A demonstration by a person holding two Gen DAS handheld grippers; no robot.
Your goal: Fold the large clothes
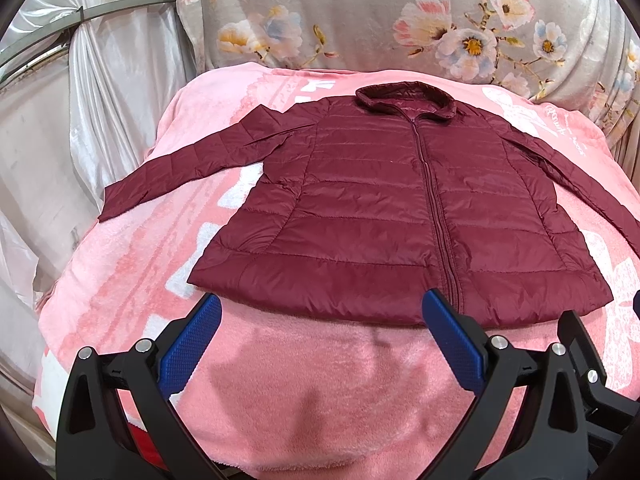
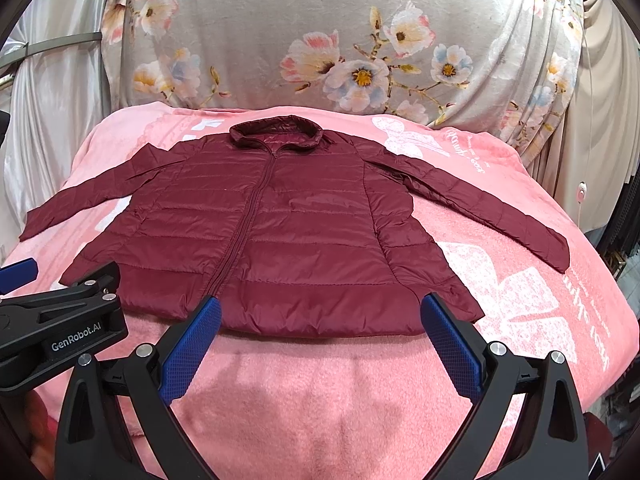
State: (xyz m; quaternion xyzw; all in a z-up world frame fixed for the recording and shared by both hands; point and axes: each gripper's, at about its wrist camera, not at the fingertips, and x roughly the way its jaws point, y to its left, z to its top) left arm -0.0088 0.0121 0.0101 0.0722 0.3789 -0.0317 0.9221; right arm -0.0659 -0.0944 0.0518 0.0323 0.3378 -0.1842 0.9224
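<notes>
A maroon quilted jacket [image 1: 380, 208] lies flat and zipped on a pink blanket [image 1: 320, 380], collar at the far side, both sleeves spread out to the sides. It also shows in the right wrist view [image 2: 280, 232]. My left gripper [image 1: 322, 304] is open and empty, hovering just before the jacket's hem left of the zipper. My right gripper [image 2: 320, 308] is open and empty, just before the hem right of the zipper. The left gripper's body [image 2: 60, 320] shows at the left of the right wrist view.
The pink blanket [image 2: 320, 400] covers a raised surface. A grey floral cloth [image 2: 340, 40] hangs behind it. Silvery drapes [image 1: 100, 100] hang at the left. A white cable with a switch [image 2: 582, 192] hangs at the right.
</notes>
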